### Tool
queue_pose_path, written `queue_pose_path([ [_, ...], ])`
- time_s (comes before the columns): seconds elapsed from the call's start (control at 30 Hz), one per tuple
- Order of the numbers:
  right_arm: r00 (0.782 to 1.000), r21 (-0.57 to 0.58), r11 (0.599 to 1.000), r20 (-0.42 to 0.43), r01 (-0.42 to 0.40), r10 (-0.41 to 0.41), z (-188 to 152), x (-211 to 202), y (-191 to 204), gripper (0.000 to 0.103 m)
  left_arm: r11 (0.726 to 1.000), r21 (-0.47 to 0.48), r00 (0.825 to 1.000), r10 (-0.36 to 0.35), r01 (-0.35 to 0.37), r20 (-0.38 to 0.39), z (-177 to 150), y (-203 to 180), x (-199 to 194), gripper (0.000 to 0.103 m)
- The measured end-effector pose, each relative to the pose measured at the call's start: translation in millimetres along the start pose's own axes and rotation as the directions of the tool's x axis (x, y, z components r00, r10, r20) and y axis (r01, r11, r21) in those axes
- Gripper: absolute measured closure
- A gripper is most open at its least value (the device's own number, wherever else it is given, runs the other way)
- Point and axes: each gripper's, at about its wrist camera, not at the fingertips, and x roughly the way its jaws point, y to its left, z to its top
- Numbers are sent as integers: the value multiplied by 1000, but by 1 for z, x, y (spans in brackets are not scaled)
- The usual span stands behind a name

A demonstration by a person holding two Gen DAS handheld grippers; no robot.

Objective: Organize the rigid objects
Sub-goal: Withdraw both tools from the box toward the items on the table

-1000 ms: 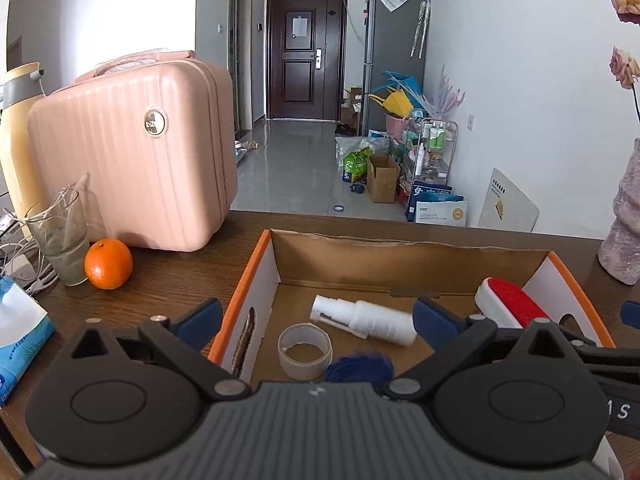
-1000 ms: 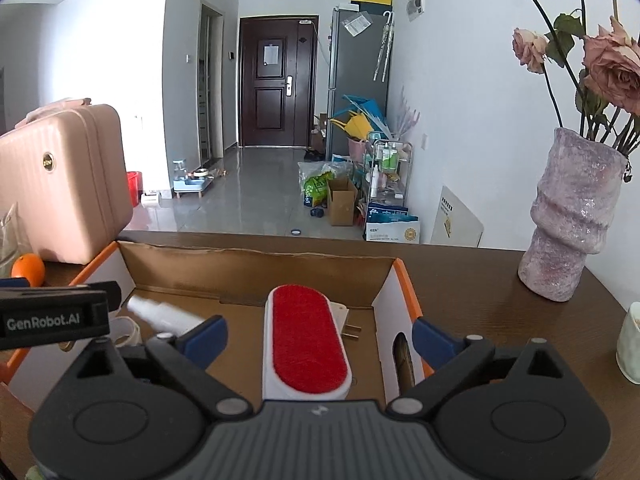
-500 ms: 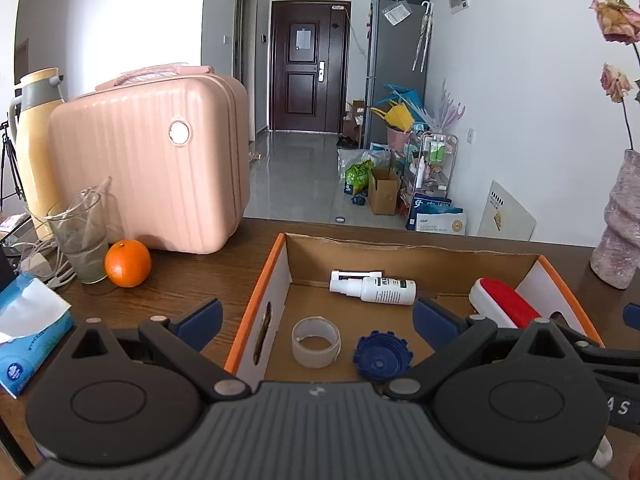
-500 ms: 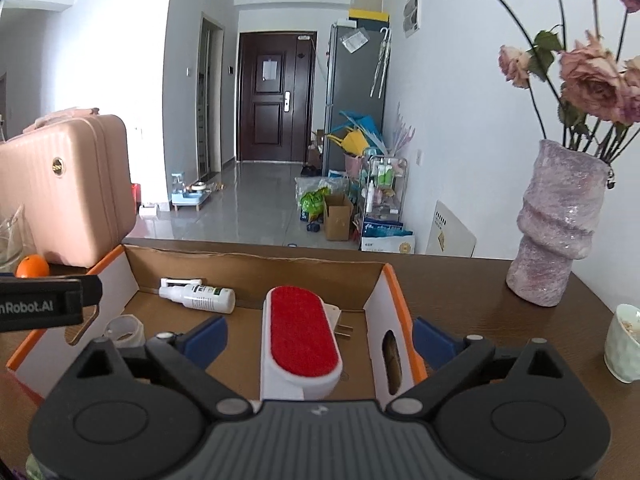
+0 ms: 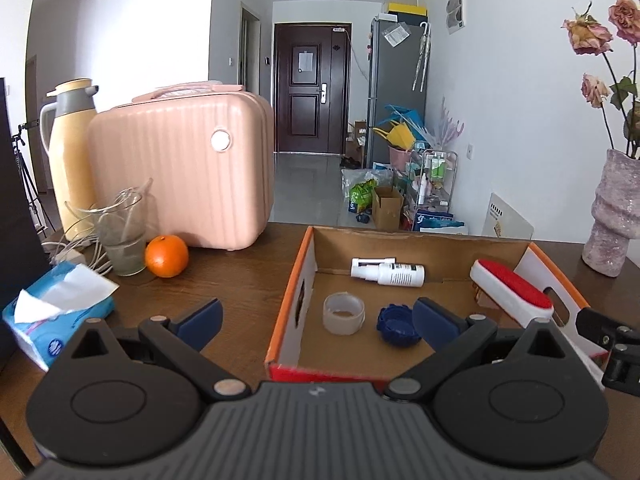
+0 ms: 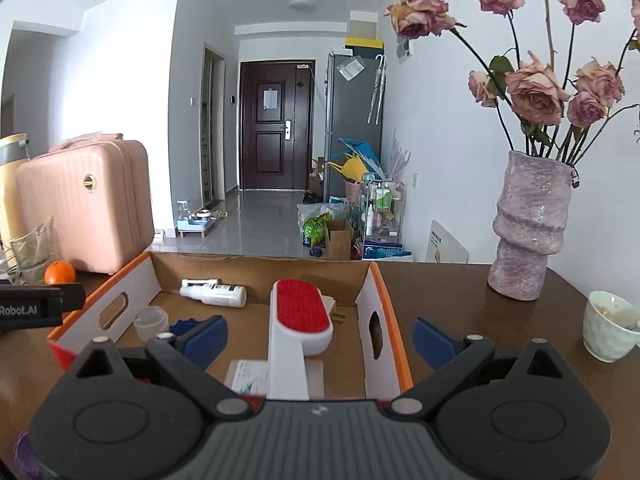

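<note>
1. As both grippers now sit higher and further back from the cardboard box (image 5: 312, 264) than a second ago, its whole floor has come into view; both appear to be withdrawing.
2. Change noted: the blue cap (image 5: 398, 324), half hidden under the left gripper (image 5: 316, 316) a second ago, now lies in full view on the box floor just ahead of that gripper's right finger. The spray bottle (image 5: 388, 273) lies further ahead against the far wall, in a slightly different position than before.
3. Judgement: the items look deposited, and this placing step appears complete.
4. Left gripper: jaws spread wide, holding nothing and touching nothing. The tape roll (image 5: 343, 314) rests ahead, between its fingers in view but below them.
5. Right gripper (image 6: 320, 338): jaws spread wide, empty. The lint brush (image 6: 300, 316) lies directly ahead between the fingers, apart from both, red face up, handle towards the camera.
6. Outside the box, left of the left gripper: an orange (image 5: 166, 256), a glass (image 5: 122, 236) and a tissue pack (image 5: 52, 314). Whether these belong to the task cannot be told.
</note>
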Motion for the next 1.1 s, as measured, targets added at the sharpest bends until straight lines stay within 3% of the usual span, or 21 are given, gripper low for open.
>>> queue_pose_path([
  [0.33, 999, -5, 999, 6, -44, 44, -30, -33, 8, 4, 999, 35, 1000, 7, -7, -2, -33, 7, -30, 0],
  [0.7, 998, -10, 998, -33, -62, 62, -61, -52, 16, 4, 999, 44, 998, -6, 9, -67, -59, 27, -46, 0],
  [1.1, 995, 20, 998, -77, -61, 62, -81, -60, 16, 4, 994, 92, 977, -32, 52, -210, -92, 39, -36, 0],
])
